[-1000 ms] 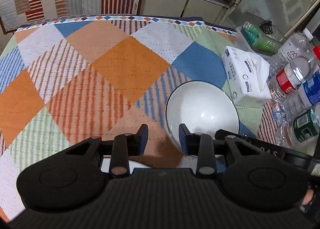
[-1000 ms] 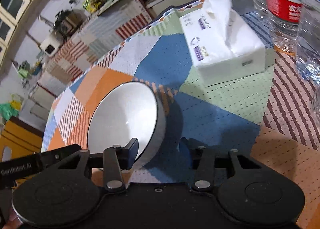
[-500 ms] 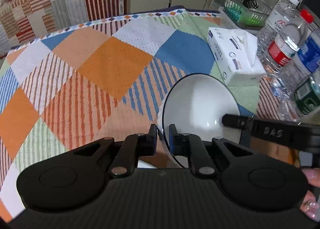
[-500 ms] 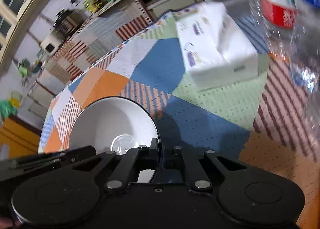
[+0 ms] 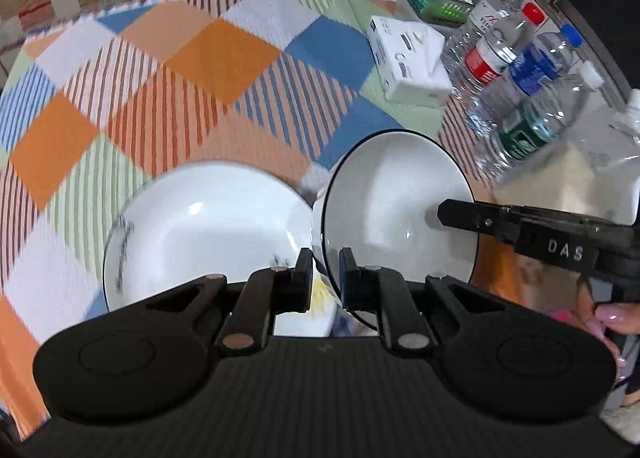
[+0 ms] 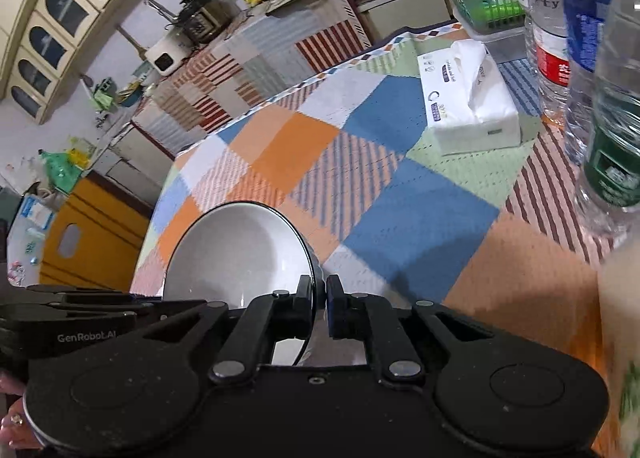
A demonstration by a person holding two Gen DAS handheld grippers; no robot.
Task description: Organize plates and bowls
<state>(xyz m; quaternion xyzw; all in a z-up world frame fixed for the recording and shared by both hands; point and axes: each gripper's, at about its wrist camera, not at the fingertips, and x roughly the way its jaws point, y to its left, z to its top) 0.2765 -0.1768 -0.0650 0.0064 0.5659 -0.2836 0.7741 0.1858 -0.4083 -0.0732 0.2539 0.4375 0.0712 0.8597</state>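
Both hand-held grippers, apart a second ago, now clamp the bowl (image 5: 396, 198) and carry it above the worktop (image 5: 224, 46).
Left hand-held gripper (image 5: 325, 278) pinches its near rim, right hand-held gripper (image 6: 319, 304) the opposite rim; the glossy white, dark-edged bowl tilts, opening toward the left camera, beside a shallow white plate (image 5: 200, 234) on checked cloth.

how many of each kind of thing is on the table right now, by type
bowl: 1 (held off the cloth by both grippers)
plate: 1
tissue pack: 1
plastic bottles: 4 in the left wrist view
total: 7
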